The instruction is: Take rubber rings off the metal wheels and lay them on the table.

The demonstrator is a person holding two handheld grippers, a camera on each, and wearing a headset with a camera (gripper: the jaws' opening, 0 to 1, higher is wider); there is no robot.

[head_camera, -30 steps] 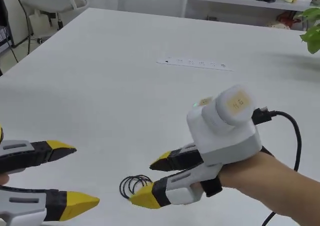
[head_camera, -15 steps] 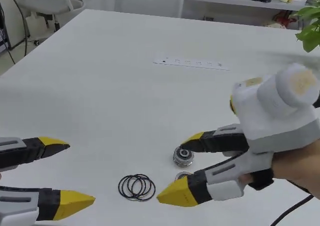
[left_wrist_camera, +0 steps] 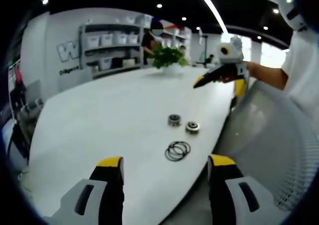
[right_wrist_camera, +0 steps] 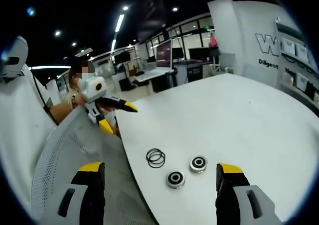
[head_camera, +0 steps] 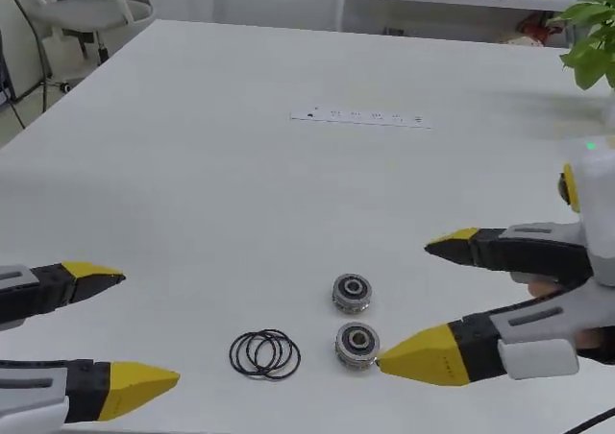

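Two small metal wheels lie on the white table, one behind the other; they also show in the left gripper view and the right gripper view. A pile of several thin black rubber rings lies left of the wheels. My right gripper stands open just right of the wheels, nothing between its yellow tips. My left gripper is open at the table's near left, also holding nothing.
A white power strip lies flat in the middle of the table, far from the wheels. A potted plant stands at the far right. An office chair sits beyond the table's far left corner.
My right gripper has drawn back to the right, off the ring pile, uncovering the two wheels. The rings stay where they were. The left gripper has hardly moved.
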